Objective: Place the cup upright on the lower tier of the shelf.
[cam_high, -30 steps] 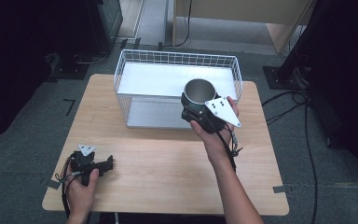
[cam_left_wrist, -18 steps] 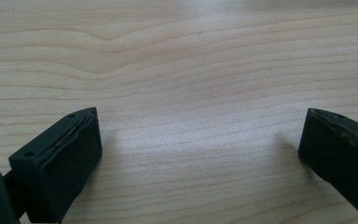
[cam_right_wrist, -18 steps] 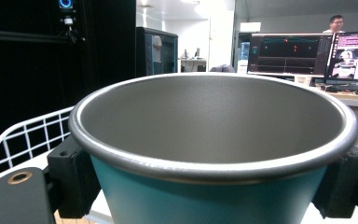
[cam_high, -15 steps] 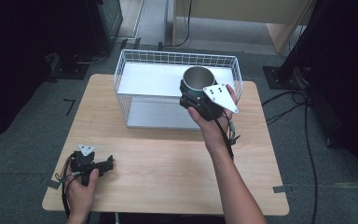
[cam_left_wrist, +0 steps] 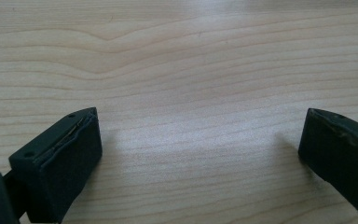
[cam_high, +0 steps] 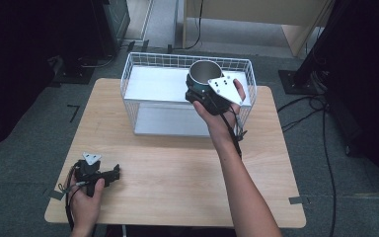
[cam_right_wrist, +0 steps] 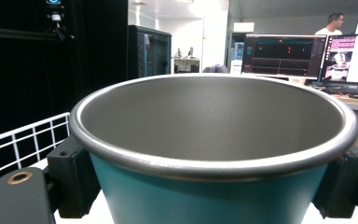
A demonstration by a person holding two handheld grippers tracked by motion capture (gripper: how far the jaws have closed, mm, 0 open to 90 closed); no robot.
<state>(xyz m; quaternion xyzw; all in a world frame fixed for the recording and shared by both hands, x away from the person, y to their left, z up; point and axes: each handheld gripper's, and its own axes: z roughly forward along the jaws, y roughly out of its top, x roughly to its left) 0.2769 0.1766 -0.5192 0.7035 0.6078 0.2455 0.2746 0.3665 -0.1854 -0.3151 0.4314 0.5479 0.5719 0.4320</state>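
A teal cup [cam_high: 203,74] with a grey metal inside and a rolled rim is held upright over the white wire basket [cam_high: 143,66], above its right half. My right gripper [cam_high: 202,95] is shut on the cup [cam_right_wrist: 214,154], one jaw on each side of its wall just below the rim. My left gripper [cam_high: 109,174] rests on the wooden table [cam_high: 177,168] near the front left corner. It is open, and its two black jaws stand wide apart over bare wood [cam_left_wrist: 200,116] with nothing between them.
The wire basket has a white shelf [cam_high: 153,81] inside and stands at the table's far edge. Cables [cam_high: 321,123] trail over the grey floor at the right. In the right gripper view, monitors [cam_right_wrist: 284,56] and a dark cabinet [cam_right_wrist: 149,49] stand beyond the cup.
My right gripper has carried the cup away from me and a little higher, from the basket's front edge to over its inside. The left gripper has not moved.
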